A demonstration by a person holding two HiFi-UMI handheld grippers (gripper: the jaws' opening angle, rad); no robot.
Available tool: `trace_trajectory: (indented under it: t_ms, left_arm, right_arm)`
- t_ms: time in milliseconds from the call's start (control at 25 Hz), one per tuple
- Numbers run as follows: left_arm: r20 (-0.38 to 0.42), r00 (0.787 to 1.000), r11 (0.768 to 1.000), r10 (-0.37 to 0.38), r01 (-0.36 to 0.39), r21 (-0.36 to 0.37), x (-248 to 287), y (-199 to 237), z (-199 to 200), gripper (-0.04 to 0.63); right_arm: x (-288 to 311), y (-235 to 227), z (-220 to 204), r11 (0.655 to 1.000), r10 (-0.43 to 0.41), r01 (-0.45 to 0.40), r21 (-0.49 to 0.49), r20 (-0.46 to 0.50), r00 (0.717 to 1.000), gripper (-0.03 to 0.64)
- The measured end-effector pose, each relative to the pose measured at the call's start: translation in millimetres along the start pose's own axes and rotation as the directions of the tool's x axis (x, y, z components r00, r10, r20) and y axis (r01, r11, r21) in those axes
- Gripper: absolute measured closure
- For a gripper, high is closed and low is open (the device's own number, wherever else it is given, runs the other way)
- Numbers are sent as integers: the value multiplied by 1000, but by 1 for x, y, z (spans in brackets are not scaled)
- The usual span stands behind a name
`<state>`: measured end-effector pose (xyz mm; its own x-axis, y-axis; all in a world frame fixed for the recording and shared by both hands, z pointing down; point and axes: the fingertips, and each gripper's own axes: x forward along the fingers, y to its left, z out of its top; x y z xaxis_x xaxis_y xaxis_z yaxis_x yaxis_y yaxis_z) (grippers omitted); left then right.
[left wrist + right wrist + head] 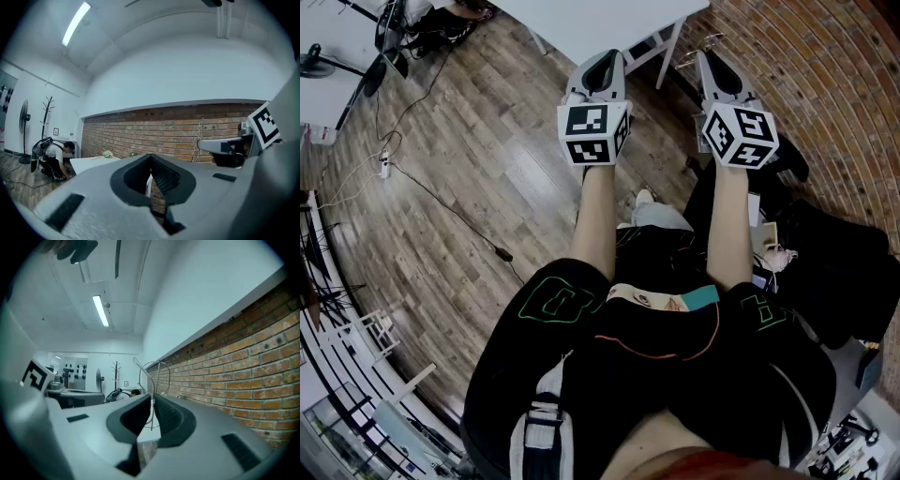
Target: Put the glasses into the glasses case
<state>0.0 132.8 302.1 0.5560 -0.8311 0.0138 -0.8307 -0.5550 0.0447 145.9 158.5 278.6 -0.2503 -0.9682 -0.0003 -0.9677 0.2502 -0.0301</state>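
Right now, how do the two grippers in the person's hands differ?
The left gripper is held out over the wooden floor, while the right gripper is closer to the brick wall. The left gripper's view meets brick head-on, past a white table; the right gripper's view runs along the brick close beside it. Both are held side by side, jaws together, holding nothing.

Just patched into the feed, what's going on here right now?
A person stands on a wooden floor and holds the left gripper and the right gripper out in front, side by side. Both have their jaws together with nothing between them. No glasses and no glasses case show in any view. A white table stands ahead, beside a brick wall. As things lie, the handling has not begun.
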Motion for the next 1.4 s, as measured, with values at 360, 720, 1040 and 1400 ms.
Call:
trace_trajectory:
  t_ms: [360, 720, 1040, 1400]
  left_arm:
    - [7, 1000, 1000, 9, -9, 12, -31, -2, 2, 592]
    - [2, 998, 997, 70, -70, -21, -56, 17, -1, 594]
    - [23, 999, 998, 44, -43, -42, -55, 18, 0, 598]
    - [69, 997, 999, 22, -20, -31, -50, 27, 12, 594]
  right_arm:
    - [-18, 21, 2, 1000, 13, -13, 18, 20, 1000, 583]
    - [-27, 42, 5, 1000, 23, -23, -1, 13, 1000, 583]
    - [-26, 47, 14, 999, 21, -21, -31, 13, 1000, 583]
    - [-9, 50, 23, 998, 39, -37, -60, 27, 999, 583]
